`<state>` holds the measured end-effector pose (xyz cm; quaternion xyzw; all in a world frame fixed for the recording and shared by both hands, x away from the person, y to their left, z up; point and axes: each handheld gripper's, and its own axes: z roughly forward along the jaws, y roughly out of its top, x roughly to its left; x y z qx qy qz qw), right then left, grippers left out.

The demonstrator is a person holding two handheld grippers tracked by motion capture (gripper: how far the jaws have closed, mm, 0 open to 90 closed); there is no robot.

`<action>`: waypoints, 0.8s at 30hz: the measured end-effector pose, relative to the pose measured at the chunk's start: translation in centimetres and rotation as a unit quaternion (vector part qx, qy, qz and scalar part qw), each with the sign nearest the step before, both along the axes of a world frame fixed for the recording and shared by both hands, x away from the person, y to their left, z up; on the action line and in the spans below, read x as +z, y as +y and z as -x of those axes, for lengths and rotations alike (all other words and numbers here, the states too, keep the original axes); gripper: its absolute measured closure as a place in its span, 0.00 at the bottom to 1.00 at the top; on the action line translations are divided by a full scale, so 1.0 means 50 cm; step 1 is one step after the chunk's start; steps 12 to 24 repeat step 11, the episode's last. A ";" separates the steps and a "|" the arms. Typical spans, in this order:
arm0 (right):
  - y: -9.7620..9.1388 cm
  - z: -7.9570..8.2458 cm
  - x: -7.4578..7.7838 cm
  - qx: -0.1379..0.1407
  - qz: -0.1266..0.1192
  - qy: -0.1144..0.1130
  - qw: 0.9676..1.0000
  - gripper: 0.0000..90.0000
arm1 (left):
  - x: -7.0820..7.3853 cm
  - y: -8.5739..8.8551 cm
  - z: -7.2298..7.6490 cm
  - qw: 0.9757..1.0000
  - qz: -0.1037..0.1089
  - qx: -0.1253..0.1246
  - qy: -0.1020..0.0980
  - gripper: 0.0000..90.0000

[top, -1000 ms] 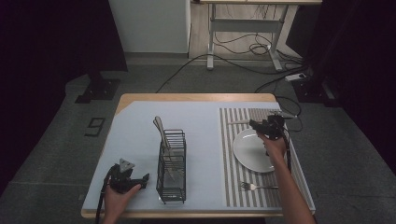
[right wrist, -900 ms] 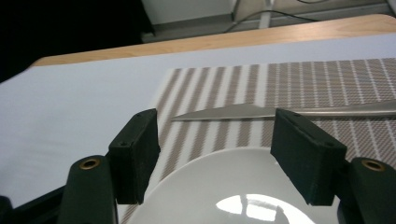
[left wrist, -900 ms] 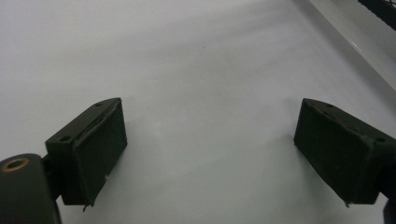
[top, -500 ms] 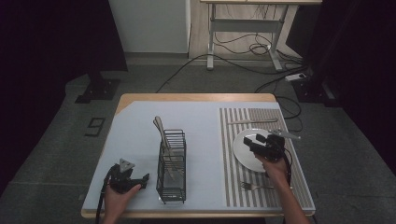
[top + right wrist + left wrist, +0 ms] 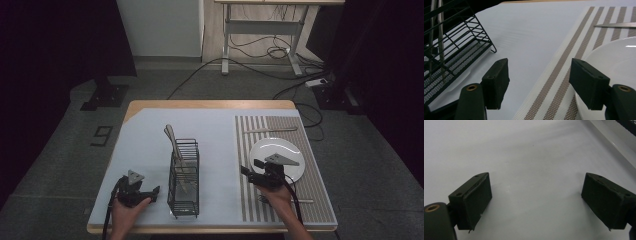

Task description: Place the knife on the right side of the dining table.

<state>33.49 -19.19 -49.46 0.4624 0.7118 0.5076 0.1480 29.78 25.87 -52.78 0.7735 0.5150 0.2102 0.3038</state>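
Both jaws wide, empty — fork (image 5: 272, 199) half hidden under right gripper (image 5: 253, 169).

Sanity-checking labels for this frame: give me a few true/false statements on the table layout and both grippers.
1. The right gripper has open jaws with nothing between them. True.
2. The left gripper grips a spoon. False: its jaws are open and hold nothing.
3. A knife lies on the striped mat beyond the plate. True.
4. The wire rack stands on the plate. False: it stands on the pale sheet, left of the mat.
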 end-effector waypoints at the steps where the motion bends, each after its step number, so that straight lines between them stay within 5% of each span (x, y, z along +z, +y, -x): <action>1: 0.003 0.000 -0.002 0.000 -0.001 -0.002 1.000 0.35 | 0.000 0.000 0.000 1.000 0.000 0.000 0.000 0.10; 24: 0.008 -0.003 -0.015 0.004 0.003 0.001 1.000 0.35 | 0.000 0.000 0.000 1.000 0.001 0.000 0.000 0.10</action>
